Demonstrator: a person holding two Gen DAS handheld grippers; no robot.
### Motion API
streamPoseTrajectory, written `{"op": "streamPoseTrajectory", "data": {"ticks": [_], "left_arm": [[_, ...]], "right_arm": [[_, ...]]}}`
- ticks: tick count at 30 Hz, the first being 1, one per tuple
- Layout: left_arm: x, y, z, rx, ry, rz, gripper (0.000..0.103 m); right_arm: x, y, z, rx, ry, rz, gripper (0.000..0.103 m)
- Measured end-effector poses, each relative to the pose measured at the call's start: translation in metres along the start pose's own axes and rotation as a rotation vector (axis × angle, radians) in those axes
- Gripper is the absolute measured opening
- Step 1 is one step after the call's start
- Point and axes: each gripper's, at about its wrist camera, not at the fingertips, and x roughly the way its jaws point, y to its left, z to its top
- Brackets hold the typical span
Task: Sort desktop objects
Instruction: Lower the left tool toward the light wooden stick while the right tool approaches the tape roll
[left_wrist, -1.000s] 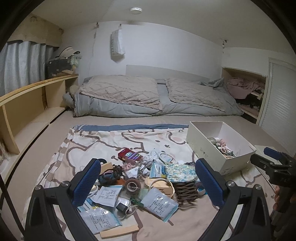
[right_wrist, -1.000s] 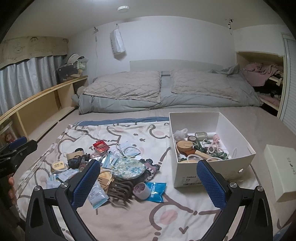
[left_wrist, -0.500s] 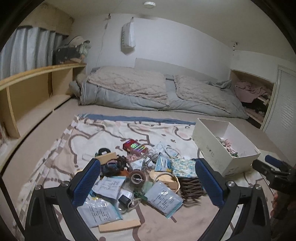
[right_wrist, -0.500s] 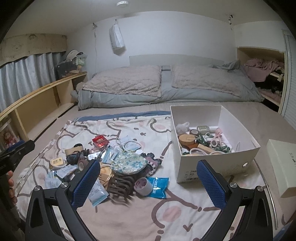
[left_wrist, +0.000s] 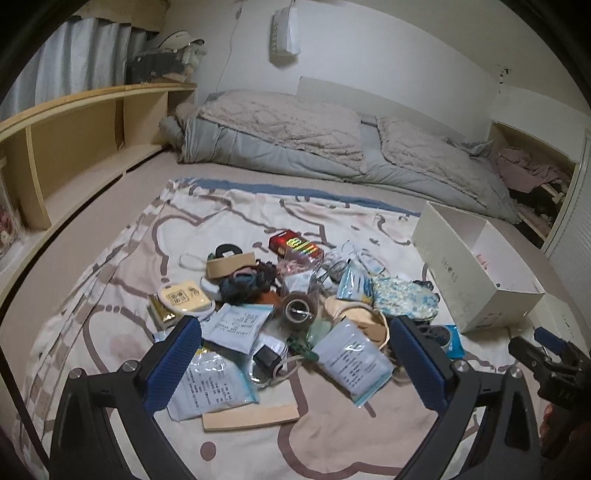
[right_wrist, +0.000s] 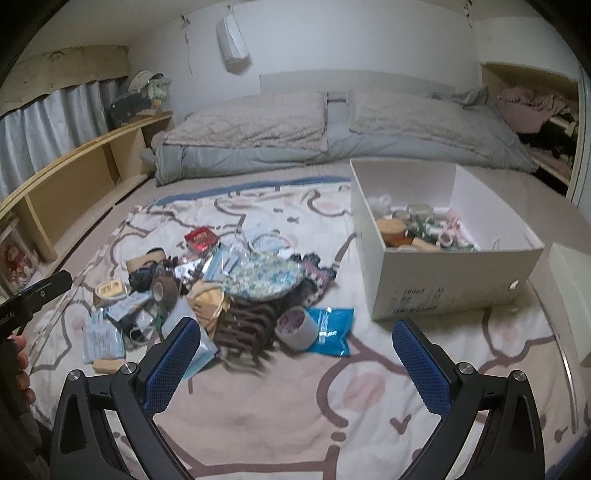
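Observation:
A pile of small objects lies on a patterned sheet (left_wrist: 122, 266): a brown tape roll (left_wrist: 297, 312), a red packet (left_wrist: 295, 245), a floral pouch (right_wrist: 264, 275), a brown claw hair clip (right_wrist: 245, 325), a pale tape roll (right_wrist: 297, 325), a blue packet (right_wrist: 328, 330), a wooden strip (left_wrist: 251, 415) and plastic sachets (left_wrist: 352, 360). A white box (right_wrist: 454, 277) to the right holds several small items. My left gripper (left_wrist: 295, 363) hangs open over the near side of the pile. My right gripper (right_wrist: 295, 363) is open above the sheet, just in front of the hair clip and pale roll.
A grey duvet with two pillows (right_wrist: 332, 125) lies behind the sheet. A wooden shelf unit (left_wrist: 74, 147) runs along the left wall. A white lid (right_wrist: 569, 273) rests right of the box. An alcove with clothes (right_wrist: 532, 107) is at the far right.
Both grippers have moved forward and down toward the pile, which now looks larger in each view. Both stay open; nothing has been picked up.

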Motion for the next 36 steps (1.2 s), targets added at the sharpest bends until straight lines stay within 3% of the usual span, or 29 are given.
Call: {"op": "streamPoseTrajectory", "data": {"ticks": [17,30,36], "left_arm": [[0.026,0.021,-0.012,-0.057,0.097,0.079,0.103],[0.062,0.033,-0.036,-0.098,0.286,0.142,0.103],[0.072,0.034,-0.048,-0.111,0.352,0.151,0.103]], "right_arm": [[0.048,-0.007,-0.053,0.0,0.194,-0.045,0.103],[0.075,-0.016,-0.086,0.005,0.299,-0.083,0.103],[0.077,-0.014,-0.094,-0.021,0.291,-0.097,0.103]]}}
